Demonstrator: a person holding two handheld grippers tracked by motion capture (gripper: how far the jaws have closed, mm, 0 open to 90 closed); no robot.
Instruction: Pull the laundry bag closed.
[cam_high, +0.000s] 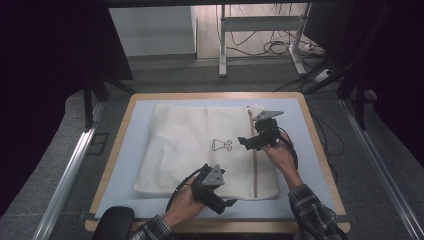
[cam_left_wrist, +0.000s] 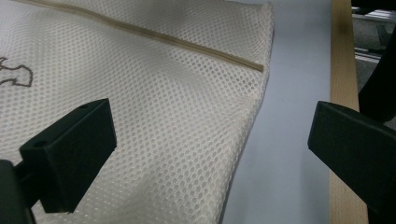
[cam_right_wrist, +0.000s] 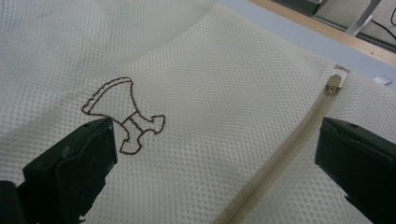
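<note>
While over cream mesh zippered laundry bag (cam_high: 200, 150) on pale blue mat (cam_high: 125, 165): left gripper (cam_left_wrist: 210, 154) jaws open, near corner; right gripper (cam_right_wrist: 215, 158) jaws open, between brown embroidered outline (cam_right_wrist: 123, 116) and beige zipper (cam_right_wrist: 280, 154).

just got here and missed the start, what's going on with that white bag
A person holds a claw in each hand over a white mesh bag lying flat on a blue mat. The left claw hangs open at the bag's near edge, close to the near end of the zipper. The right claw is open above the middle of the bag, between the small outline drawing and the zipper. The zipper looks closed, its pull at the far end. Neither claw grips anything.
</note>
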